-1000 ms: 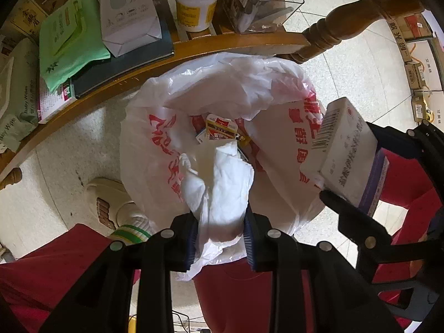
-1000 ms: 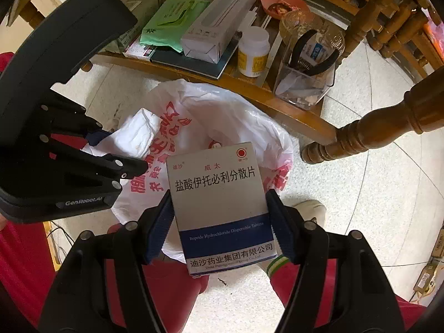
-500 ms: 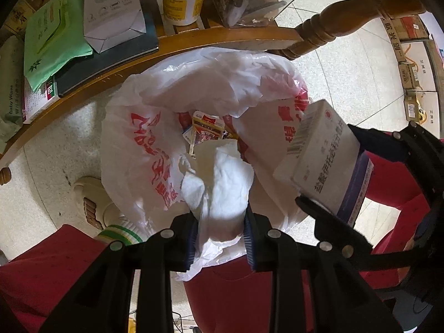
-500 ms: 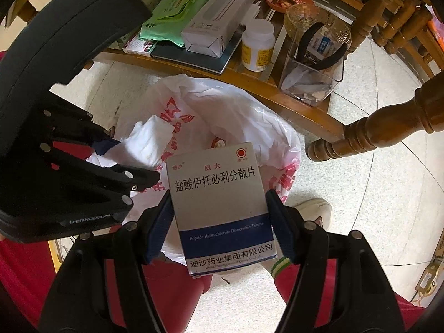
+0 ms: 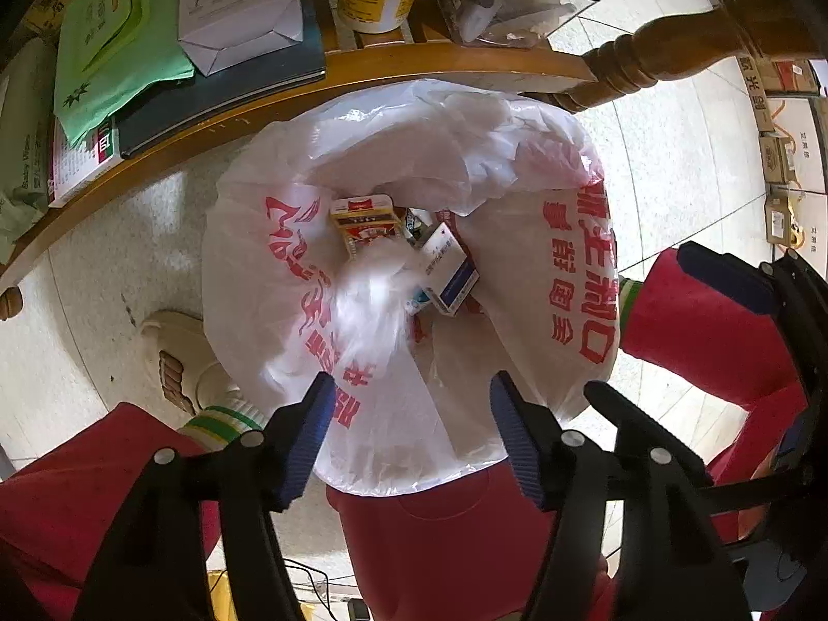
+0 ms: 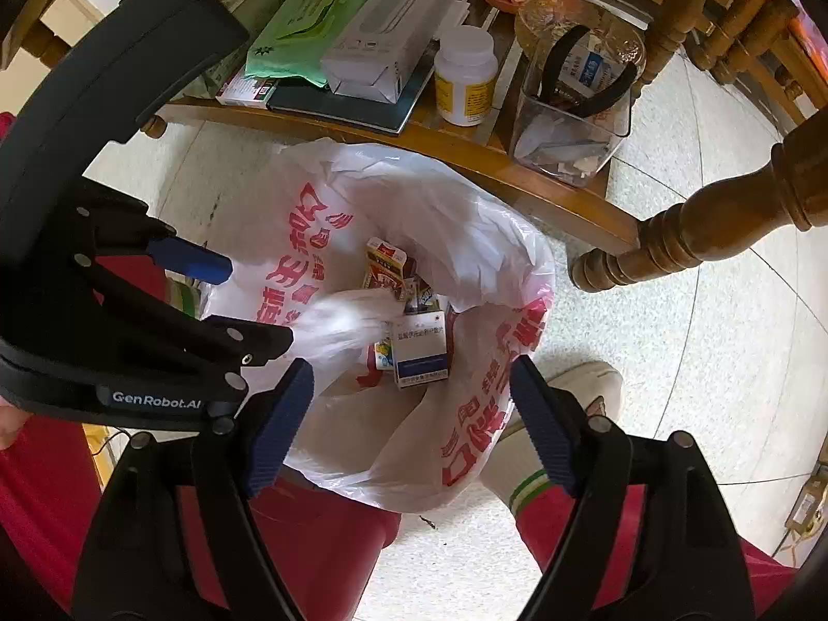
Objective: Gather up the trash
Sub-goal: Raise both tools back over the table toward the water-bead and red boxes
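Observation:
A white plastic bag with red print (image 5: 559, 269) (image 6: 481, 238) lines a bin on the floor. Inside lie a white and blue medicine box (image 5: 447, 269) (image 6: 420, 346), a blurred white tissue wad (image 5: 370, 300) (image 6: 344, 318) and a red and yellow carton (image 5: 365, 220) (image 6: 385, 264). My left gripper (image 5: 409, 429) is open and empty above the bag's near rim; it also shows in the right wrist view (image 6: 248, 300). My right gripper (image 6: 411, 416) is open and empty above the bag; it also shows at the right edge of the left wrist view (image 5: 667, 331).
A low wooden shelf (image 5: 403, 64) (image 6: 466, 147) behind the bag holds a green pack (image 5: 114, 46), a white carton (image 6: 393, 36), a pill bottle (image 6: 464, 77) and a clear container (image 6: 574, 119). A turned table leg (image 6: 698, 227) stands right. Red trouser legs and a shoe (image 5: 173, 362) flank the bin.
Both grippers have opened. The tissue wad left my left gripper and the medicine box left my right gripper; both now sit inside the bag.

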Motion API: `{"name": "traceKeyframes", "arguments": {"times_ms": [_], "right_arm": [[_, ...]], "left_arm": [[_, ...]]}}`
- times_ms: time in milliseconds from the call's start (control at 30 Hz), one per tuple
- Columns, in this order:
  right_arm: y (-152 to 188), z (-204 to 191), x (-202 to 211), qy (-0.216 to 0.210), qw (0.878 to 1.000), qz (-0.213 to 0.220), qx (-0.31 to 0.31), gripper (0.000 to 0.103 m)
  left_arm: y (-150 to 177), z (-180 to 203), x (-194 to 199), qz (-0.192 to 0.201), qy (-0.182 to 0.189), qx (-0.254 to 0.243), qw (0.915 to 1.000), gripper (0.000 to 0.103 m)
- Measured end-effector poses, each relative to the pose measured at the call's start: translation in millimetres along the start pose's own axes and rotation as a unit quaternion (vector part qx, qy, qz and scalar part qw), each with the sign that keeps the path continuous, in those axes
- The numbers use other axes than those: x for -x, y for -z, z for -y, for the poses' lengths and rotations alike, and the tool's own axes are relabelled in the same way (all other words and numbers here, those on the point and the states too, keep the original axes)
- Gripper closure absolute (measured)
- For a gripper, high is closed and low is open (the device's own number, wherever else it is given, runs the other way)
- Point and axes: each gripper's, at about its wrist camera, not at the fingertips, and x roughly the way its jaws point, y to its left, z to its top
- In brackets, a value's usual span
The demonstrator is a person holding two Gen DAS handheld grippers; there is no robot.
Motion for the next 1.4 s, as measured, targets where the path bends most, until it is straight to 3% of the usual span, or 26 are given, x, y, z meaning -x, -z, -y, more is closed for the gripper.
{"name": "traceKeyframes", "arguments": {"times_ms": [267,367,533,667,767,1000,1167,1400], "right_arm": [[2.7,2.9,14.9,-0.011,1.000,0.010,-0.014,0.025],[7.2,2.4,36.9,-0.016,0.999,0.025,-0.020,0.021],[19.7,1.9,93.2,-0.059,0.996,0.053,-0.043,0.014],[21.2,4.7,146.2,-0.102,0.989,0.088,-0.063,0.011],[13.4,4.7,195.7,-0.093,0.986,0.121,-0.068,0.008],[-17.7,23.6,295.6,-0.111,0.973,0.176,-0.103,0.007],[-37.8,40.5,344.3,-0.080,0.968,0.207,-0.119,0.007],[-60.8,65.6,379.4,-0.105,0.957,0.222,-0.157,0.007]], "left_arm": [[7.0,0.9,19.6,0.021,-0.010,-0.005,0.9997,0.026],[19.4,9.1,40.7,0.045,-0.034,-0.031,0.9979,0.024],[47.4,19.1,91.0,0.083,-0.019,-0.064,0.9944,0.021],[70.5,30.2,154.5,0.124,-0.015,-0.107,0.9863,0.016],[74.2,32.7,199.3,0.150,-0.014,-0.128,0.9803,0.014],[54.5,24.9,306.4,0.206,-0.061,-0.162,0.9630,0.011],[31.7,24.8,367.0,0.217,-0.080,-0.193,0.9536,0.011],[8.1,36.0,406.2,0.218,-0.086,-0.266,0.9349,0.010]]}}
